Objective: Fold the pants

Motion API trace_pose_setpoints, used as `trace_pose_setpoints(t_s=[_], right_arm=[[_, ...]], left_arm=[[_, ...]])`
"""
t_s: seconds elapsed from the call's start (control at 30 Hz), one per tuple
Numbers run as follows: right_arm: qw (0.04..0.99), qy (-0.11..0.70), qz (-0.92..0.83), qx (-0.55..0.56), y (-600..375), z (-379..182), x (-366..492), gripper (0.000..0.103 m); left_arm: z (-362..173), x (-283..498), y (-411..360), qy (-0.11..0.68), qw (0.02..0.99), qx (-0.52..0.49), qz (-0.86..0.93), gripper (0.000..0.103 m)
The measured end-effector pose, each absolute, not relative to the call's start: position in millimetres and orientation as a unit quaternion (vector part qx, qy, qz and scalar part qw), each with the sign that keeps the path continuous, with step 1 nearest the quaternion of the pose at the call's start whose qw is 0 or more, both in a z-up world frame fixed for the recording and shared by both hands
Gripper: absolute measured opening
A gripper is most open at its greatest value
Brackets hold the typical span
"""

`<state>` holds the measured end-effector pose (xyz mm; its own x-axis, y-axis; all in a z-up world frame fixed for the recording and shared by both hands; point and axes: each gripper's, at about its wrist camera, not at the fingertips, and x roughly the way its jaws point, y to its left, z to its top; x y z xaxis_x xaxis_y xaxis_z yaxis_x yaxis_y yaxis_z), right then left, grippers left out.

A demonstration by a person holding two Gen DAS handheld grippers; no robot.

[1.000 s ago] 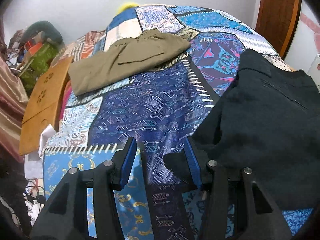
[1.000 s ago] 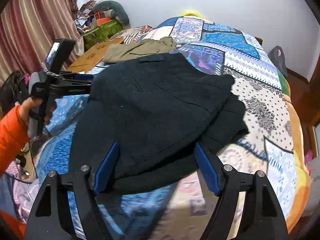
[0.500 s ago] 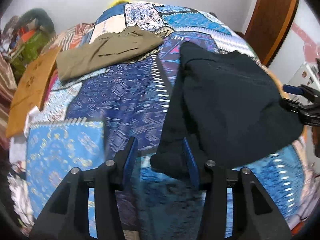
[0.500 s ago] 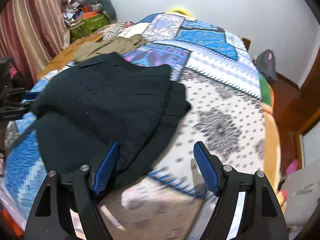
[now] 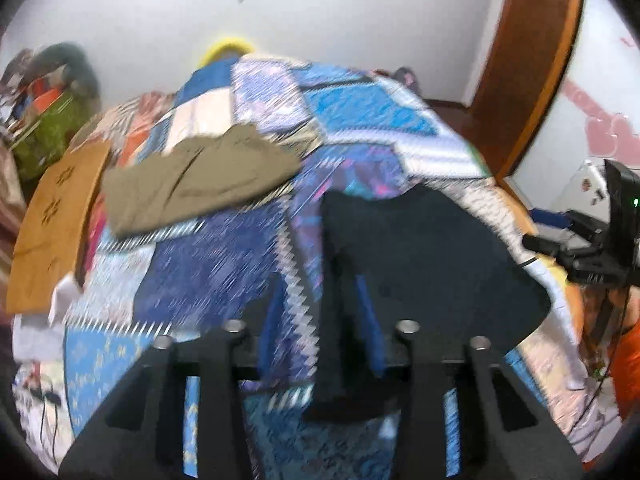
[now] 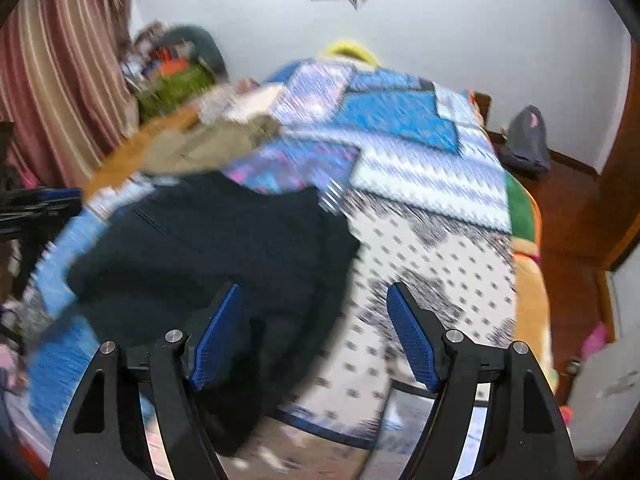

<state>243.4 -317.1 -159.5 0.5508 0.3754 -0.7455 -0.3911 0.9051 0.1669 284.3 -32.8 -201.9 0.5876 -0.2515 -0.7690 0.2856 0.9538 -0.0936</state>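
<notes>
I have the left gripper (image 5: 320, 332) closing in on a bunched edge of the black pants (image 5: 432, 264); its jaws have just been narrowing and the dark cloth and a ridge of the quilt sit between the blue pads, though blur keeps me from telling whether they pinch yet. My guess is this hold is for lifting that side over into a fold. The right gripper (image 6: 316, 336) stands wide and holds nothing, poised at the pants' near edge. The pants lie on a patchwork quilt (image 5: 224, 264) covering a bed, with folded olive trousers (image 5: 200, 180) farther back. Beyond are a striped curtain (image 6: 60, 80), a white wall and a wooden door
</notes>
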Motion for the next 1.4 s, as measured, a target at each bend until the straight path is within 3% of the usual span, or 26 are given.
trace_pose_setpoints(t_s=[0.1,0.17,0.47,0.63,0.77,0.9,1.07,1.17,1.23,1.3,1.4], right_arm=[[0.884,0.399,0.244,0.004,-299,-149,241,0.069],[0.880,0.393,0.267,0.004,-282,-150,243,0.061],[0.834,0.451,0.316,-0.037,-236,-193,248,0.044],[0.832,0.454,0.311,-0.072,-247,-192,233,0.043],[0.831,0.467,0.298,-0.051,-269,-193,216,0.042],[0.833,0.473,0.287,-0.006,-292,-189,201,0.042],[0.842,0.471,0.262,-0.031,-295,-175,189,0.046],[0.849,0.469,0.243,-0.019,-309,-165,186,0.046],[0.858,0.463,0.221,-0.014,-318,-159,184,0.046],[0.869,0.454,0.198,-0.012,-325,-152,184,0.046],[0.870,0.455,0.188,0.002,-331,-149,187,0.053]], left_arm=[[-197,293,-56,0.424,0.884,0.017,-0.197,0.012],[-203,295,-72,0.428,0.876,0.022,-0.221,0.009],[-276,308,-103,0.453,0.857,0.118,-0.216,0.003],[-279,312,-103,0.417,0.874,0.197,-0.153,0.003],[-280,328,-81,0.447,0.867,0.130,-0.178,0.003],[-275,328,-80,0.453,0.864,0.129,-0.180,0.003],[-240,322,-61,0.438,0.878,0.115,-0.153,0.005],[-222,316,-42,0.439,0.882,0.087,-0.145,0.012],[-212,308,-31,0.440,0.885,0.072,-0.137,0.025],[-208,301,-25,0.440,0.886,0.061,-0.131,0.049],[-208,289,-25,0.449,0.880,0.042,-0.147,0.064]])
